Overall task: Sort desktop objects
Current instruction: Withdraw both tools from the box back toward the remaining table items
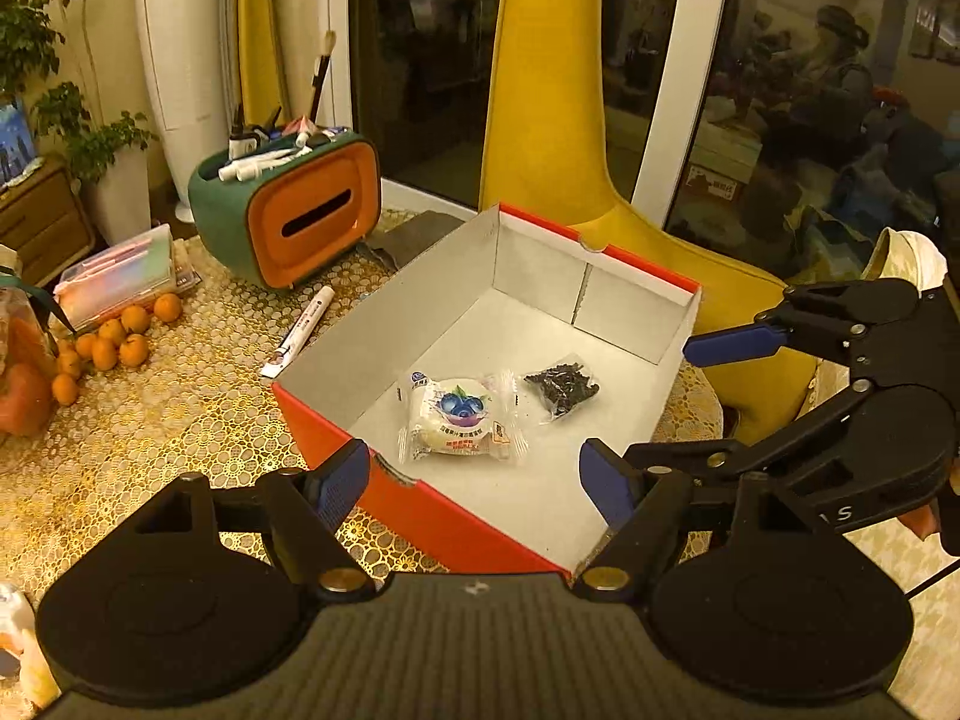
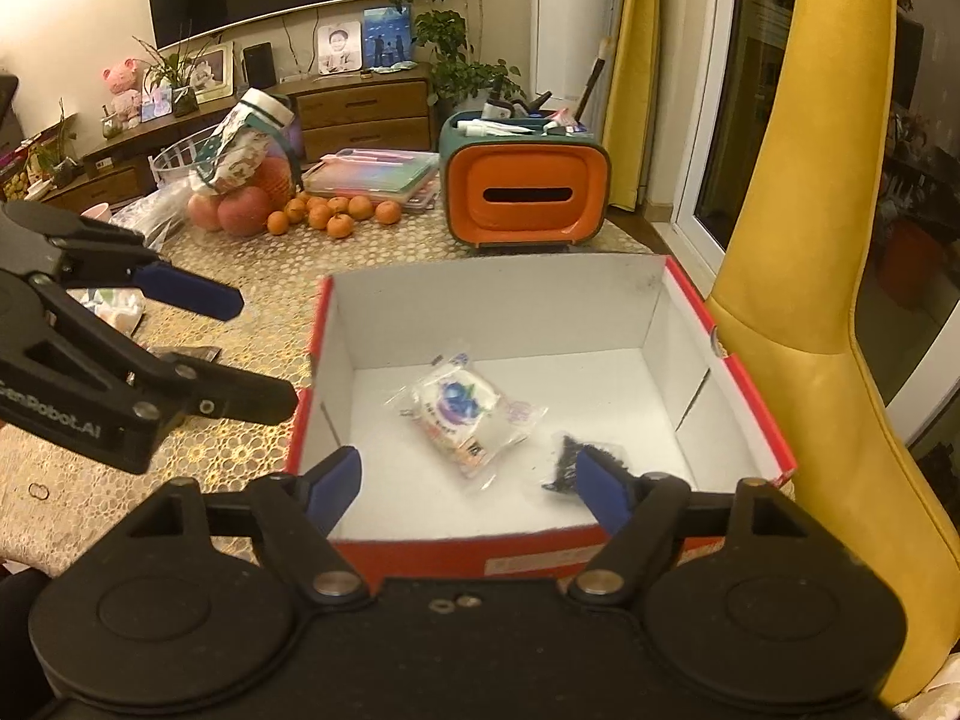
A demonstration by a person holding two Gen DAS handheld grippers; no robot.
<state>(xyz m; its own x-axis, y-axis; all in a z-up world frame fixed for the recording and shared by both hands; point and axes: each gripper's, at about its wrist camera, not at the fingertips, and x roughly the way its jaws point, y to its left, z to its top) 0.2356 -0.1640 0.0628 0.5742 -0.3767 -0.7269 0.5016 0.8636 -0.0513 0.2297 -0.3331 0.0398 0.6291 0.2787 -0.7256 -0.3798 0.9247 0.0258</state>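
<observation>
Both tools hang above the near end of the red box (image 1: 336, 432), each with its blue pads spread apart and nothing between them: the left tool (image 1: 474, 480) and the right tool (image 2: 468, 489). Already sorted inside the box are a blueberry snack packet (image 1: 459, 417) and a small bag of dark bits (image 1: 561, 390). What is left, I judge, is the white marker pen (image 1: 298, 331) on the tabletop (image 1: 180, 420), at about ten o'clock from the left tool, just outside the box's left wall. Its long axis runs parallel to that wall. The left tool is nearer.
</observation>
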